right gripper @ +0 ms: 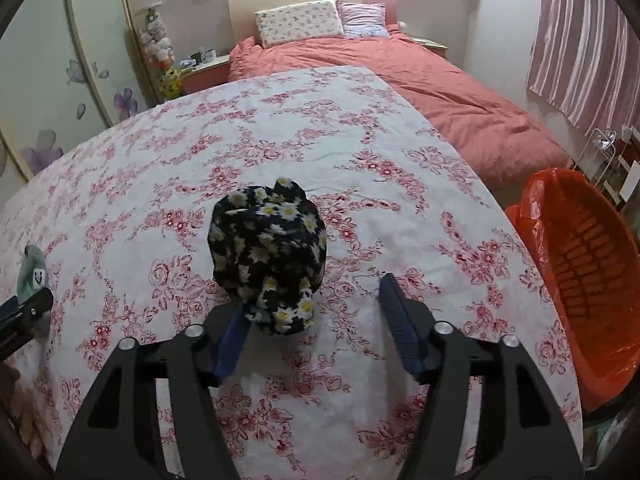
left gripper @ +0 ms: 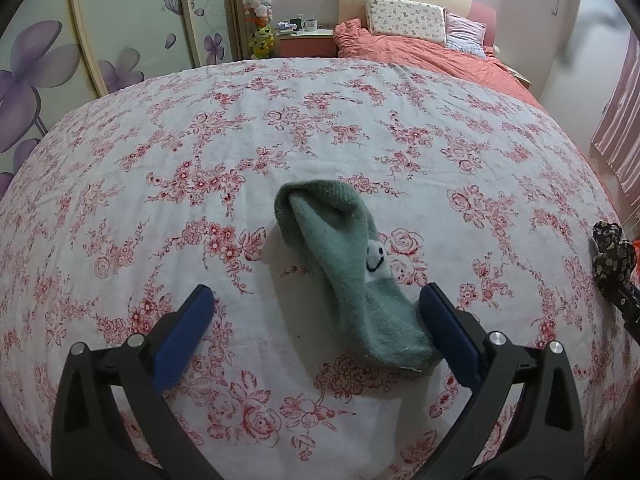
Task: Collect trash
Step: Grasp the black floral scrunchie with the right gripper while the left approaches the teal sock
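Note:
A green sock point(left gripper: 352, 268) with a smiley face lies on the flowered white cloth point(left gripper: 280, 128). My left gripper point(left gripper: 316, 296) is open, low over the cloth, its right finger touching the sock's near end. In the right wrist view, a balled black cloth with daisies point(right gripper: 270, 252) lies on the cloth. My right gripper point(right gripper: 312, 300) is open around its near end, the left finger against it. The green sock point(right gripper: 34, 272) and the left gripper show at that view's left edge. The daisy cloth point(left gripper: 610, 248) shows at the left wrist view's right edge.
An orange bin lined with an orange bag point(right gripper: 584, 272) stands right of the table edge. Beyond the table is a bed with a coral duvet point(right gripper: 440, 92) and pillows. A wardrobe with purple flowers point(left gripper: 60, 72) is to the left, striped curtains point(right gripper: 580, 40) to the right.

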Demonstrator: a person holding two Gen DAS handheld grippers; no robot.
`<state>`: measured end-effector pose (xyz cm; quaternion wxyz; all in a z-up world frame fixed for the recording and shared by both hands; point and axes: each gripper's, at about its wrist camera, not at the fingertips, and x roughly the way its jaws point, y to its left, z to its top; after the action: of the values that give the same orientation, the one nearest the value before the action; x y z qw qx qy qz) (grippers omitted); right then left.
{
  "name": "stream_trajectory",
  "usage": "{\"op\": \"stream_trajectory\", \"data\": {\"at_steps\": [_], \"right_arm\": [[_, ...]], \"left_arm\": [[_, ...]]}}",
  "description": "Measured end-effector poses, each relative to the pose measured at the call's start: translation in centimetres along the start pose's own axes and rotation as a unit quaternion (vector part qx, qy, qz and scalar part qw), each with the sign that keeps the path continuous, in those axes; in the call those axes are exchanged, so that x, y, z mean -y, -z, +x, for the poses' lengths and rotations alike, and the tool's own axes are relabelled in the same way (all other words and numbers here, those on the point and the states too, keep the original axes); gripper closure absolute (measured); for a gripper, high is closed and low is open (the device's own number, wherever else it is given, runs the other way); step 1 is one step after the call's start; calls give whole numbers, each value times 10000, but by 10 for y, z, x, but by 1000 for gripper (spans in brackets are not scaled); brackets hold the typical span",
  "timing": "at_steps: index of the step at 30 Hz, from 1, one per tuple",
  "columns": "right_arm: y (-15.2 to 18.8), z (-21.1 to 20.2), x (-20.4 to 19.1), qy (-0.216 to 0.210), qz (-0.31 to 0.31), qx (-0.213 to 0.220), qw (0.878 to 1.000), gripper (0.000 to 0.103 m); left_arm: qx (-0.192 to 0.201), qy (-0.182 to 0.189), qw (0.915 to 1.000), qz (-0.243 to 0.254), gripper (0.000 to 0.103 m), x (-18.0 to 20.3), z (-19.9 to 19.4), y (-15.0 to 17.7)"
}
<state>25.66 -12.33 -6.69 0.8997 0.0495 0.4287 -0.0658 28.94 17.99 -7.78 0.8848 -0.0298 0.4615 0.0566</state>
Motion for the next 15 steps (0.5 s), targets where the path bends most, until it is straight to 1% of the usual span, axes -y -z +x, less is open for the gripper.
{"op": "stream_trajectory", "data": {"at_steps": [7, 15], "right_arm": [[1, -1, 4, -102, 55, 3, 9999, 36], [0, 0, 3, -260, 1, -29, 9997, 25]], "left_arm": [[-3, -7, 10000, 4, 3, 0, 0, 0], [-3, -10, 10000, 7, 3, 0, 1, 0]]}}
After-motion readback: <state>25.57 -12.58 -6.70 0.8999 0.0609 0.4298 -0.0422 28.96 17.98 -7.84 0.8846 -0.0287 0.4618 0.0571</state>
